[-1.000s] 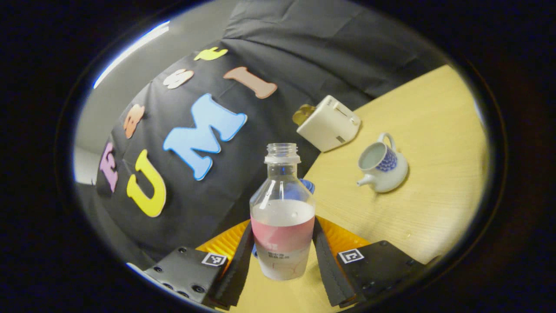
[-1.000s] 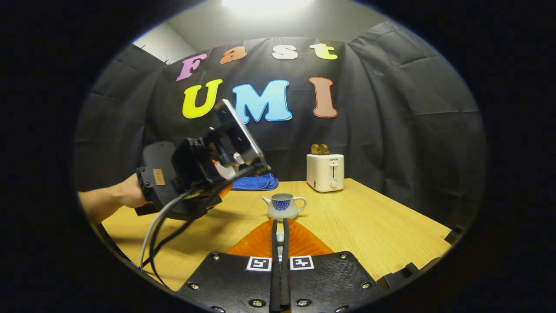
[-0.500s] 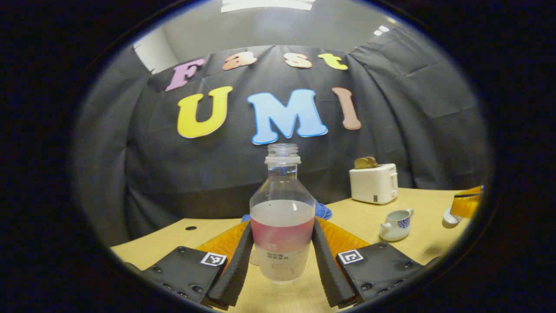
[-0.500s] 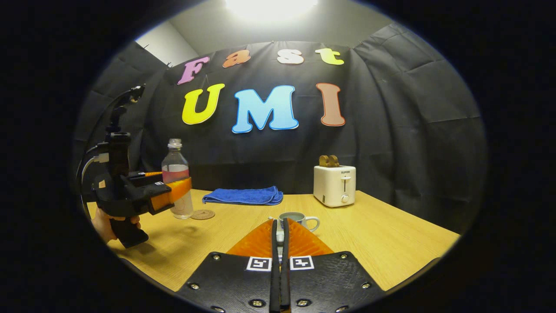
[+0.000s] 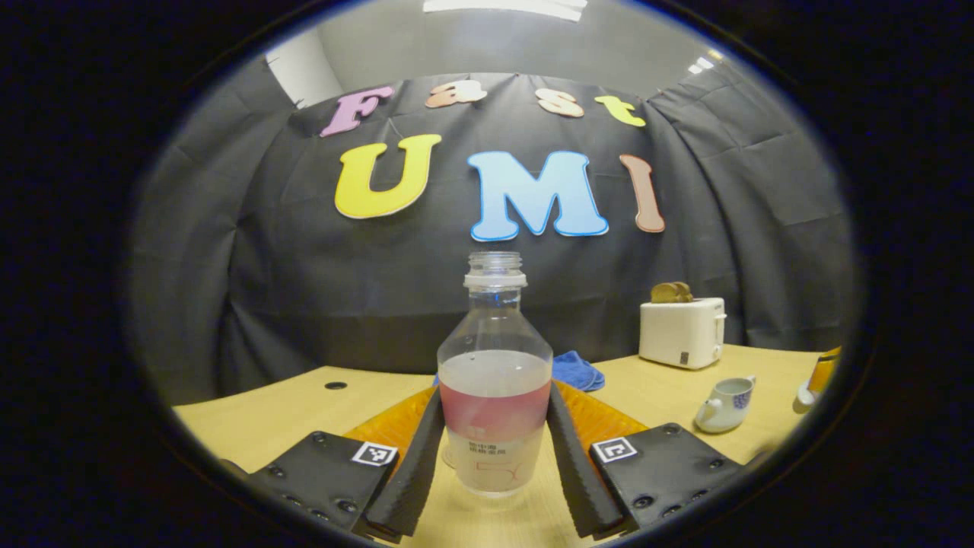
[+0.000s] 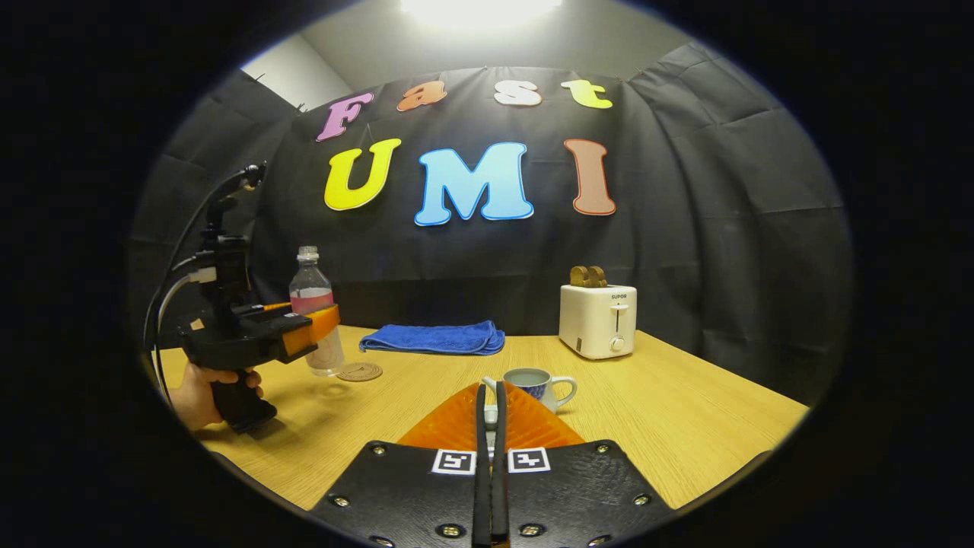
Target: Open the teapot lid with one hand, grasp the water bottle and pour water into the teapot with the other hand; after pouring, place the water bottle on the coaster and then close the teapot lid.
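The left gripper (image 6: 308,335) has a black pistol-grip body, a black mast on top and grey and black cables looping from its rear. A hand (image 6: 199,390) wraps the grip. Both grippers carry black plates with silver screws and square black-and-white markers; the right gripper (image 6: 491,415) also has ribbed orange panels.

A light wooden counter (image 6: 685,426) with a pale grain spans the lower half of the right gripper view. Behind it, from nine o'clock round to three o'clock, hangs a creased black cloth wall (image 6: 708,221). Above the cloth, at twelve o'clock, a grey ceiling (image 6: 380,38) carries a bright white ceiling light (image 6: 479,9). At about ten o'clock a strip of plain white wall (image 6: 293,76) shows. In the left gripper view a small dark round hole (image 5: 335,385) sits in the counter at eight o'clock.
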`<state>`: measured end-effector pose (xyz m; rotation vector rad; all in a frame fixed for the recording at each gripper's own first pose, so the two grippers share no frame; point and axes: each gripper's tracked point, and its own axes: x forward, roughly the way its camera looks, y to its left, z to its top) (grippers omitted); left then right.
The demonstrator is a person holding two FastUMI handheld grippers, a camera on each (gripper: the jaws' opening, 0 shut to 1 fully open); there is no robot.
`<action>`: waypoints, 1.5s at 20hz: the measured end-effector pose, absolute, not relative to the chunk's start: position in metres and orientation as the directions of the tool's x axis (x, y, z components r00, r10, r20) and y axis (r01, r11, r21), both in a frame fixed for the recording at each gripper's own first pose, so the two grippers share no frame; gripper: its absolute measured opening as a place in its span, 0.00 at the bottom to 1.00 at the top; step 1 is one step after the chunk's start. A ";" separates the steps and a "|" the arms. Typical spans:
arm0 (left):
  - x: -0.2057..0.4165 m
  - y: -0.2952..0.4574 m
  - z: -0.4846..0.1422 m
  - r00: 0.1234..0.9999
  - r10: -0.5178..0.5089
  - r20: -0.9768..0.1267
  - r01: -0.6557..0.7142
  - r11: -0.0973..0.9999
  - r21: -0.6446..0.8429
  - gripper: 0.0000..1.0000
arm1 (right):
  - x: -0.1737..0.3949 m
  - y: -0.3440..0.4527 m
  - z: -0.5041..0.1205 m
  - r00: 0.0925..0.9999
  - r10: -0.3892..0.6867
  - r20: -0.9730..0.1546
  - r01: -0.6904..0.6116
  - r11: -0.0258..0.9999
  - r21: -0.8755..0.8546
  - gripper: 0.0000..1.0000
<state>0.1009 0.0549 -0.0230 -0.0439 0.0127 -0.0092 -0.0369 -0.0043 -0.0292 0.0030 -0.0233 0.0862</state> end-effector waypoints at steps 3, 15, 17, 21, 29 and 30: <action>0.130 0.075 -0.030 0.999 -0.007 -0.034 0.004 0.996 -0.092 0.84 | -0.041 -0.007 -0.030 0.996 0.081 0.022 -0.081 0.997 0.011 0.01; 0.192 0.080 -0.068 0.994 -0.013 -0.105 0.006 0.998 -0.070 0.84 | -0.037 -0.019 -0.028 0.998 0.063 0.023 -0.064 0.997 0.037 0.01; 0.194 0.082 -0.070 0.994 -0.001 -0.109 -0.004 0.999 -0.041 0.84 | -0.037 -0.019 -0.030 0.998 0.065 0.016 -0.066 0.997 0.041 0.01; 0.196 0.078 -0.071 0.994 -0.018 -0.111 0.013 0.999 -0.045 0.89 | -0.038 -0.020 -0.032 0.998 0.063 0.010 -0.063 0.997 0.042 0.01; 0.191 0.085 -0.065 0.995 0.004 -0.103 -0.011 0.998 -0.064 1.00 | -0.040 -0.021 -0.032 0.998 0.061 0.008 -0.062 0.997 0.040 0.01; 0.190 0.087 -0.063 0.995 0.009 -0.101 -0.015 0.998 -0.063 1.00 | -0.040 -0.021 -0.032 0.998 0.063 0.007 -0.063 0.997 0.041 0.01</action>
